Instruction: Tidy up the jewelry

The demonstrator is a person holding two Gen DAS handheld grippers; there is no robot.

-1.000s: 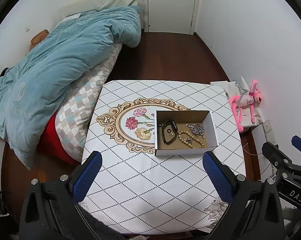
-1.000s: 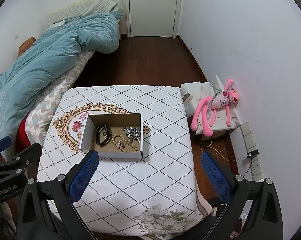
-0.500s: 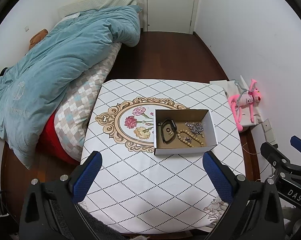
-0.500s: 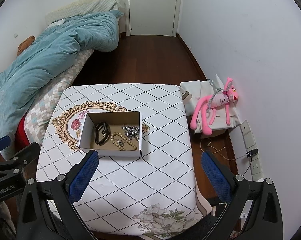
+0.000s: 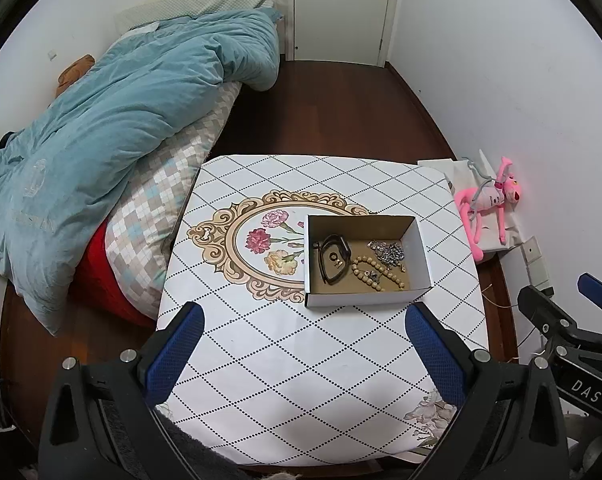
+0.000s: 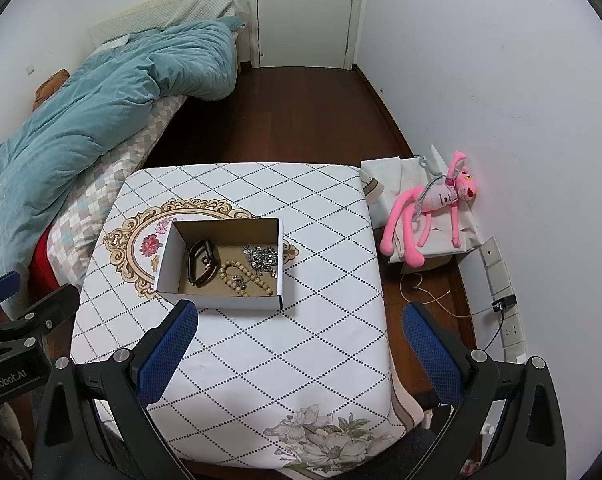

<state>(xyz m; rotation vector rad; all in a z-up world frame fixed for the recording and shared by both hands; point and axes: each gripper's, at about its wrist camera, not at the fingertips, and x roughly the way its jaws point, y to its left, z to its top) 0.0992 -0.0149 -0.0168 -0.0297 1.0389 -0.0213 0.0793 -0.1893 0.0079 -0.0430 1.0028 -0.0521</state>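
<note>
Both jaws spread wide and empty above table (image 5: 309, 380), box (image 6: 221, 300) near wall hiding jewelry edges

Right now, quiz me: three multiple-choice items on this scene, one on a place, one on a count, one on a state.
1. Where does the cardboard box sit?
A. on the table
B. on the bed
C. on the floor

2. How many jewelry pieces lie in it?
A. one
B. three
C. six

3. How are both claws?
A. shut on beads
B. open, empty
C. shut on the box

Key: 1 A, it rests on the table. 2 B: black bangle, bead bracelet, silver chain. 3 B, left claw and right claw gape, holding nothing.
</note>
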